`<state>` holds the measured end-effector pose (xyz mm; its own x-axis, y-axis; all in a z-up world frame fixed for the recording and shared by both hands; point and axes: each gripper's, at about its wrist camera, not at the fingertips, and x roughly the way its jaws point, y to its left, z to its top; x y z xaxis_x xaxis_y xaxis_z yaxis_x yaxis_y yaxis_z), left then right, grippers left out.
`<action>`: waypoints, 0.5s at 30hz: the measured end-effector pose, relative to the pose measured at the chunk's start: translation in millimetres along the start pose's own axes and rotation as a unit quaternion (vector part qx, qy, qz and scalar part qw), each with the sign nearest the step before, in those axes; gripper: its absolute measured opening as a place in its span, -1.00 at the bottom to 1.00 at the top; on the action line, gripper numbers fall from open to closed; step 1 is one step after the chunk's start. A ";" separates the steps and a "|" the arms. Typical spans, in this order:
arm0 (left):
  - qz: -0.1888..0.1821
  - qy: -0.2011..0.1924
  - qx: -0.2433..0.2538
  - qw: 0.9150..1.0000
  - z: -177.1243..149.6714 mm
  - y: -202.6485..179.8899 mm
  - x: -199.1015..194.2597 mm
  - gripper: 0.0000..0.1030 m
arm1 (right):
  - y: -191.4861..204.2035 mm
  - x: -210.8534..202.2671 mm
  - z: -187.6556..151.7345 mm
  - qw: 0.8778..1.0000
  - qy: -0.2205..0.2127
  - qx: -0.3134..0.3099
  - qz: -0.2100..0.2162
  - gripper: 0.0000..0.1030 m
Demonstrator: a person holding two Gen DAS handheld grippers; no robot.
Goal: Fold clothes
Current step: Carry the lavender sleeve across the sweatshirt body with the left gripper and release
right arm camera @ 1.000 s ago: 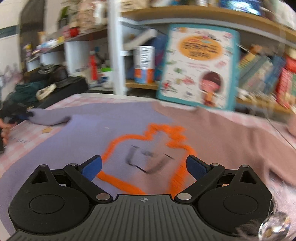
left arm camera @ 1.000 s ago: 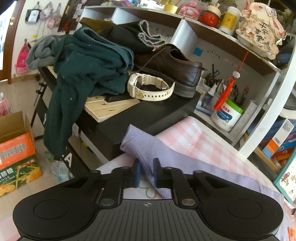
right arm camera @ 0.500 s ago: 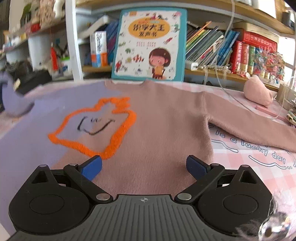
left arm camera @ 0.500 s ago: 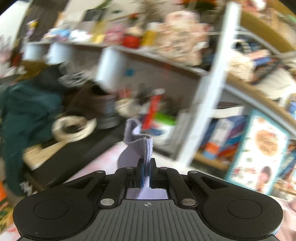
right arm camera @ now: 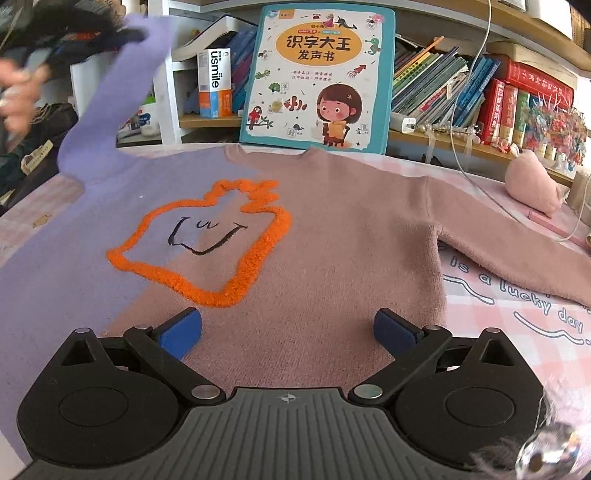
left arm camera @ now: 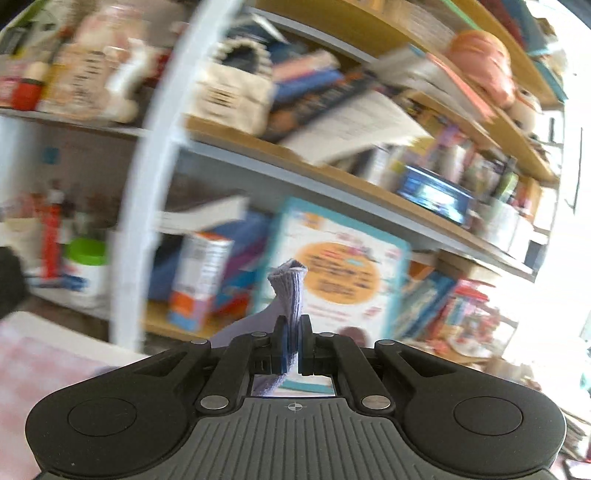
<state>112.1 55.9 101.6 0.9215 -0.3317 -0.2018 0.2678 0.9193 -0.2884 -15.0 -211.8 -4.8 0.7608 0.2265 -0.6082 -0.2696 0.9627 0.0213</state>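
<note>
A purple and pink sweater (right arm camera: 332, 236) with an orange outline figure (right arm camera: 207, 243) lies flat on the checked tablecloth (right arm camera: 517, 317). My left gripper (left arm camera: 290, 345) is shut on the cuff of the purple sleeve (left arm camera: 290, 291), which sticks up between the fingers. In the right wrist view that purple sleeve (right arm camera: 122, 92) is lifted high at the upper left, with the left gripper (right arm camera: 62, 33) blurred above it. My right gripper (right arm camera: 288, 332) is open and empty just above the sweater's lower front. The pink sleeve (right arm camera: 517, 251) lies stretched out to the right.
A bookshelf with a large children's book (right arm camera: 317, 74), a white box (right arm camera: 214, 85) and rows of books (right arm camera: 480, 92) stands behind the table. A pink plush (right arm camera: 532, 184) and a white cable (right arm camera: 480, 177) lie at the right. Dark clutter (right arm camera: 33, 147) sits at the left.
My left gripper has closed on the purple cuff and lifted it up and to the right, swinging towards the bookshelf. My right gripper has shifted right over the sweater's front, still open.
</note>
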 end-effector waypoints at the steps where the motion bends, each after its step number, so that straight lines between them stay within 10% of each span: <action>1: -0.010 0.004 0.001 1.000 -2.0 -9.3 6.4 -0.94 | -0.2 0.1 0.1 1.000 0.000 0.000 0.001 0.96; 15: -0.076 0.086 0.029 0.993 -53.4 -89.5 78.2 -0.93 | -2.2 -0.8 -0.1 1.000 -0.001 0.006 0.007 0.98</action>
<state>145.2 -63.7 61.7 0.8087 -0.4950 -0.3177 0.4213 0.8644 -0.2743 -15.0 -214.1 -4.5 0.7580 0.2405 -0.6062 -0.2737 0.9610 0.0391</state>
